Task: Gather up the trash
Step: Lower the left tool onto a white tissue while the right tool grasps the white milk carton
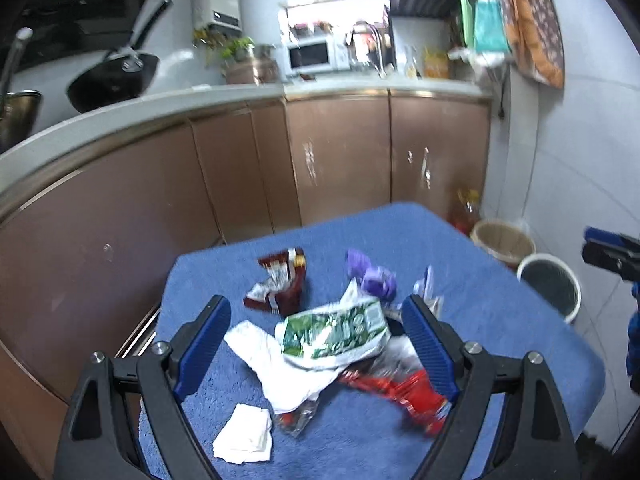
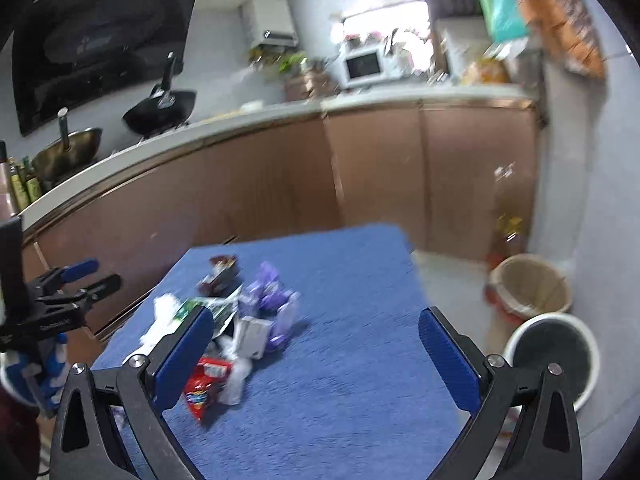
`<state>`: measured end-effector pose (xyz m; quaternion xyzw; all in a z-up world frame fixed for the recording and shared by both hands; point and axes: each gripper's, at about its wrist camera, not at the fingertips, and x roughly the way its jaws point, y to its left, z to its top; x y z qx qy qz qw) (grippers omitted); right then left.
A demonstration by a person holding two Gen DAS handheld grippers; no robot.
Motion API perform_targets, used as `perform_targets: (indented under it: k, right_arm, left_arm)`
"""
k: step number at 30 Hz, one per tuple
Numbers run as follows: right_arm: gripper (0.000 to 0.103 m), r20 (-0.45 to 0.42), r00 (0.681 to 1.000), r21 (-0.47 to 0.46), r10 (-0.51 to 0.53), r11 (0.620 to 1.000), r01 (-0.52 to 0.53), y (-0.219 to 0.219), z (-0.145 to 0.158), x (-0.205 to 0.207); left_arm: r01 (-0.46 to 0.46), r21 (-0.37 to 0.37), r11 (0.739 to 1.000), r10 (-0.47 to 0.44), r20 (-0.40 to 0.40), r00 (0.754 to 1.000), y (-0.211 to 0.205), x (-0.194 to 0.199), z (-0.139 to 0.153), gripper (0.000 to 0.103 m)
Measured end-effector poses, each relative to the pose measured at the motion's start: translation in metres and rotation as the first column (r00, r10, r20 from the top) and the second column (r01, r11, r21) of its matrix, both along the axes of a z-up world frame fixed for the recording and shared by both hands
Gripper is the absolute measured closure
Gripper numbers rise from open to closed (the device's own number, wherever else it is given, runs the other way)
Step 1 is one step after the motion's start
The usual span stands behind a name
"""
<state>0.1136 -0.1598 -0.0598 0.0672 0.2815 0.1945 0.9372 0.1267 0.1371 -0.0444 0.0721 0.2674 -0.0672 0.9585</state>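
A pile of trash lies on a blue towel-covered table (image 1: 500,292). In the left wrist view I see a green-and-white wrapper (image 1: 336,330), white tissue (image 1: 280,372), a folded tissue (image 1: 244,434), a red wrapper (image 1: 404,392), a dark red snack bag (image 1: 280,284) and a purple wrapper (image 1: 372,276). My left gripper (image 1: 316,316) is open above the pile, its fingers either side of the green wrapper. My right gripper (image 2: 316,332) is open and empty over the towel (image 2: 360,280), right of the pile: red wrapper (image 2: 204,384), purple wrapper (image 2: 268,284).
Two bins stand on the floor right of the table: a beige bin (image 2: 532,288) and a white-rimmed bin (image 2: 556,352); both show in the left wrist view (image 1: 504,240) (image 1: 552,284). Brown kitchen cabinets (image 1: 340,160) run behind the table. The left gripper (image 2: 60,292) shows at the left edge.
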Motion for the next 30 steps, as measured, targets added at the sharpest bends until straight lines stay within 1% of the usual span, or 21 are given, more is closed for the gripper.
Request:
perform_targets:
  k: [3,5,8,10,13,15,19,22,24,28,30]
  right_arm:
    - [0.007,-0.065,0.996,0.021,0.059,0.998,-0.058,0.012,-0.014,0.019]
    - [0.014,-0.115,0.987,0.044,0.109,0.993,-0.105,0.021,-0.023,0.032]
    - [0.018,-0.174,0.969,0.074,0.178,0.983,-0.167,0.036,-0.039,0.049]
    - [0.020,-0.206,0.956,0.091,0.209,0.977,-0.194,0.045,-0.050,0.060]
    - [0.027,-0.252,0.937,0.121,0.242,0.969,-0.217,0.051,-0.065,0.074]
    - [0.028,-0.276,0.925,0.135,0.260,0.964,-0.230,0.054,-0.072,0.081]
    - [0.029,-0.306,0.905,0.170,0.296,0.952,-0.254,0.061,-0.085,0.093]
    - [0.030,-0.320,0.893,0.196,0.317,0.944,-0.265,0.068,-0.092,0.102]
    - [0.033,-0.331,0.886,0.210,0.326,0.940,-0.268,0.073,-0.098,0.108]
    - [0.036,-0.351,0.873,0.236,0.338,0.934,-0.267,0.078,-0.106,0.118]
    - [0.037,-0.357,0.867,0.249,0.346,0.930,-0.269,0.080,-0.109,0.121]
  left_arm:
    - [0.078,0.008,0.997,-0.078,-0.057,0.995,-0.002,0.013,-0.014,0.016]
    - [0.124,0.025,0.992,-0.121,-0.093,0.988,-0.008,0.025,-0.023,0.016]
    - [0.173,0.001,0.985,-0.171,-0.150,0.974,-0.013,0.042,-0.033,0.016]
    - [0.200,-0.005,0.980,-0.197,-0.191,0.961,-0.021,0.053,-0.041,0.016]
    - [0.221,0.012,0.975,-0.212,-0.234,0.949,-0.031,0.068,-0.054,0.017]
    - [0.220,-0.001,0.975,-0.214,-0.243,0.946,-0.029,0.074,-0.056,0.017]
    - [0.164,0.003,0.986,-0.159,-0.239,0.958,-0.005,0.082,-0.054,0.017]
    - [0.101,0.002,0.995,-0.098,-0.244,0.965,0.019,0.083,-0.052,0.017]
    - [0.055,0.010,0.998,-0.051,-0.248,0.967,0.035,0.083,-0.054,0.017]
    - [-0.036,-0.026,0.999,0.027,-0.290,0.957,0.066,0.086,-0.064,0.017]
    - [-0.074,-0.072,0.995,0.047,-0.322,0.945,0.081,0.091,-0.072,0.017]
